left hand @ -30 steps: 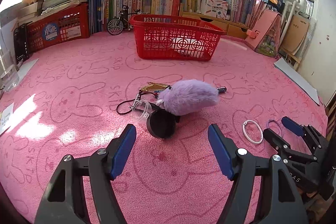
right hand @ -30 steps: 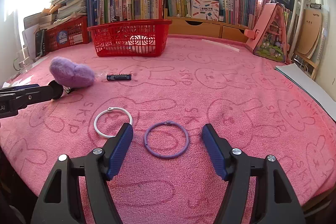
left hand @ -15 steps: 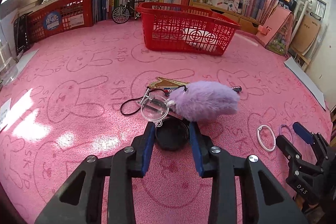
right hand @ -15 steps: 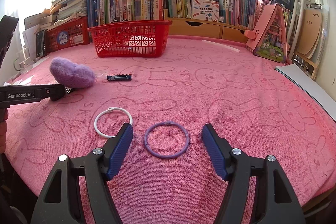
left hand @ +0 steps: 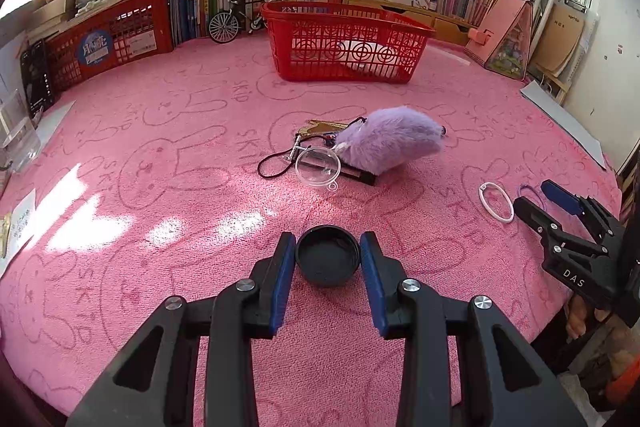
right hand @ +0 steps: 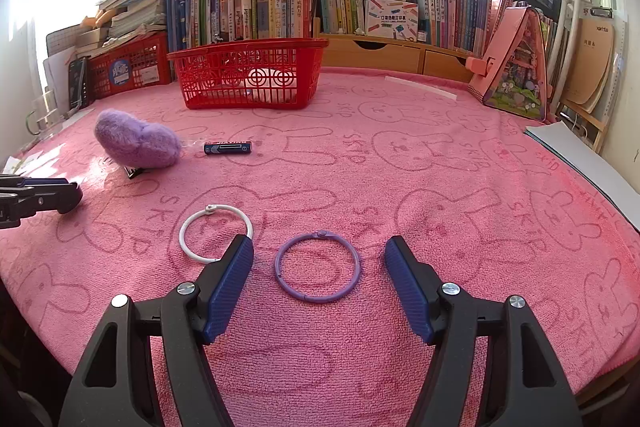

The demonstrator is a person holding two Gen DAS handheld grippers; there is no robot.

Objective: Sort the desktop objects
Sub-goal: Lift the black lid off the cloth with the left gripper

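My left gripper (left hand: 327, 261) is shut on a round black cap (left hand: 327, 259) and holds it above the pink cloth, nearer to me than the pile. The pile holds a purple plush (left hand: 390, 143), a clear round lid (left hand: 318, 167) and a black cord (left hand: 272, 167). My right gripper (right hand: 319, 273) is open, its fingers either side of a purple ring (right hand: 318, 267) on the cloth. A white ring (right hand: 216, 233) lies just left of it. A battery (right hand: 227, 147) lies beside the plush (right hand: 136, 143). The red basket (right hand: 248, 73) stands at the back.
Books, a red crate (left hand: 108, 43) and a small bicycle model (left hand: 236, 21) line the back edge. A pink house-shaped box (right hand: 516, 67) stands at the back right. Papers lie at the left edge (left hand: 20, 223). The cloth's front edge is close under both grippers.
My left gripper closed on the black cap beside the plush, then drew back with it towards me. The right gripper has not moved.
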